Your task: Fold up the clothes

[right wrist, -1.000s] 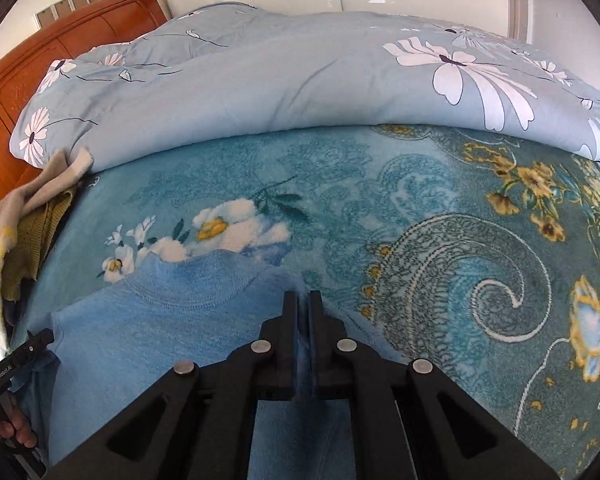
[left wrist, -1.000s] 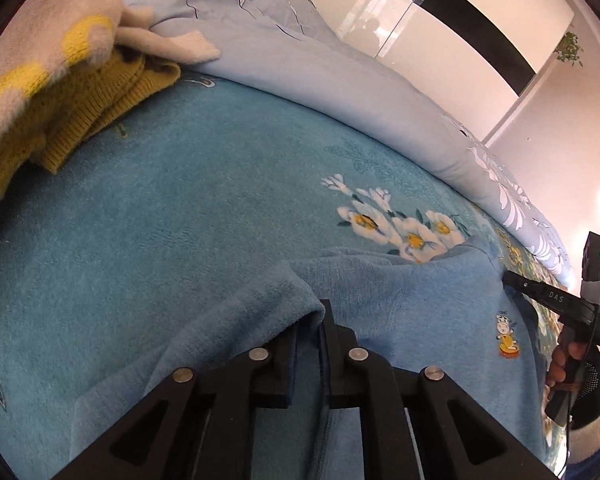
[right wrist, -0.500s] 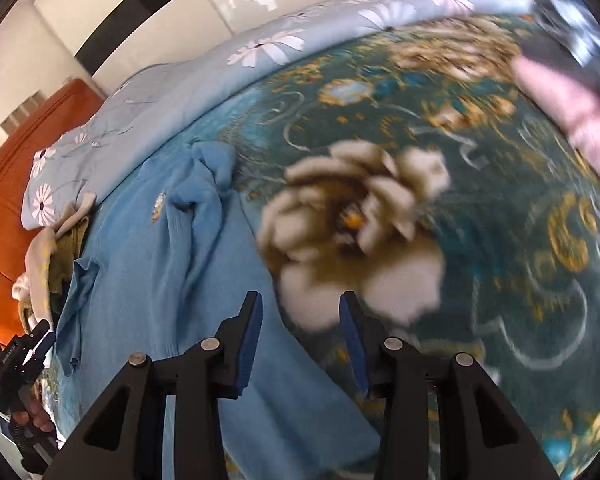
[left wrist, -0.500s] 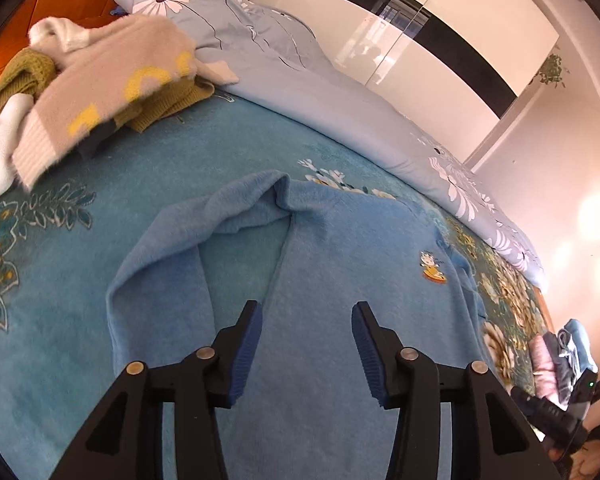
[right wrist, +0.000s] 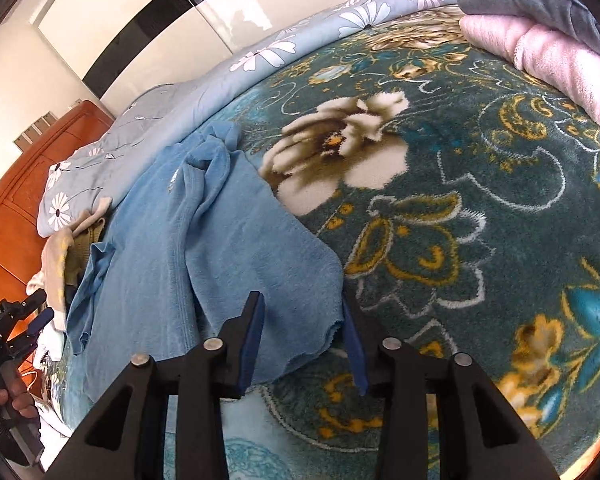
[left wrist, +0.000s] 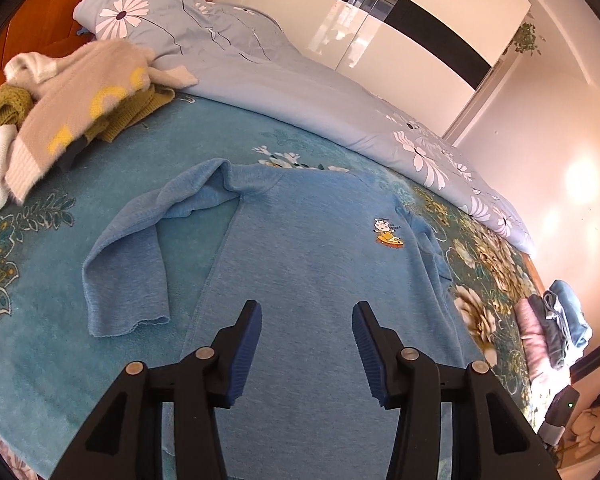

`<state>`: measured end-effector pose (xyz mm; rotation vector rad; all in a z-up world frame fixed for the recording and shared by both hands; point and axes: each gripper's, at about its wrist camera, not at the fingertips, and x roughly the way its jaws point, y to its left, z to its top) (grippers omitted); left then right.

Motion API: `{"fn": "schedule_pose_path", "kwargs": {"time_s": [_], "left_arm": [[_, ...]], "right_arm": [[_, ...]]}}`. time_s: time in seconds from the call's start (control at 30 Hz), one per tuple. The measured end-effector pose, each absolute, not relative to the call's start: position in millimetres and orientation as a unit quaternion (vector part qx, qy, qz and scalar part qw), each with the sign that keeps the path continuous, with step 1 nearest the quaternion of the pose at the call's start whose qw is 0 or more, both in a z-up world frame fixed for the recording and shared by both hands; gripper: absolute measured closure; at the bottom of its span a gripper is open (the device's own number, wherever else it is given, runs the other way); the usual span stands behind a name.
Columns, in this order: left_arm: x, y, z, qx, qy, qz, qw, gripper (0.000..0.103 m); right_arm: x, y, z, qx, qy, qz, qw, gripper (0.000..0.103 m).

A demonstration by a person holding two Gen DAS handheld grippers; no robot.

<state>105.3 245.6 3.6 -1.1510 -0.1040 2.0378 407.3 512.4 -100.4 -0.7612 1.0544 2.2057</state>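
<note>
Blue sweater [left wrist: 308,264] lies spread on the teal floral blanket [left wrist: 52,344], front up, a small cartoon patch [left wrist: 388,233] on its chest. One sleeve [left wrist: 136,256] bends back on itself beside the body; the other sleeve [right wrist: 268,248] lies out over the blanket's dark flowered part.

Left gripper [left wrist: 306,322]: jaws wide apart, holding nothing, above the sweater's lower body. One second ago these jaws were shut on a fold of the blue cloth near the shoulder; half a second ago they were already apart. Since then more of the sweater shows in the left view.

Right gripper [right wrist: 302,310]: jaws apart, nothing pinched, with the sleeve's cuff edge lying between the blue pads [right wrist: 251,344]. One second ago it was clamped on cloth by the collar; half a second ago it was open over the brown flower.

Pile of unfolded knitwear [left wrist: 72,96], cream, yellow and olive, sits at the blanket's far corner against the pale floral duvet [left wrist: 300,92]. Folded stack [right wrist: 540,20], pink under grey, rests at the opposite end. Left gripper also visible at the right view's edge, in a hand [right wrist: 16,394].
</note>
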Motion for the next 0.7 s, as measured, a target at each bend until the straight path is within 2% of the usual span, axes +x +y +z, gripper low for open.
{"fn": "schedule_pose_path", "kwargs": {"time_s": [0.03,0.17,0.3,0.47,0.7], "left_arm": [[106,246,4,-0.453,-0.042,0.803,0.386,0.052],[104,246,7,-0.453,-0.045,0.807,0.375,0.052],[100,245,9,-0.45,-0.043,0.815,0.362,0.052],[94,244,5,-0.453,-0.041,0.819,0.351,0.052],[79,239,-8,-0.464,-0.04,0.821,0.33,0.052]], "right_arm": [[408,513,-103,-0.278,0.403,0.827,0.277,0.095],[414,520,-103,-0.259,0.407,0.832,0.273,0.097],[430,550,-79,-0.24,0.365,0.84,0.322,0.097],[446,596,-50,-0.245,0.269,0.822,0.438,0.097],[464,652,-58,-0.279,0.243,0.785,0.497,0.097]]}}
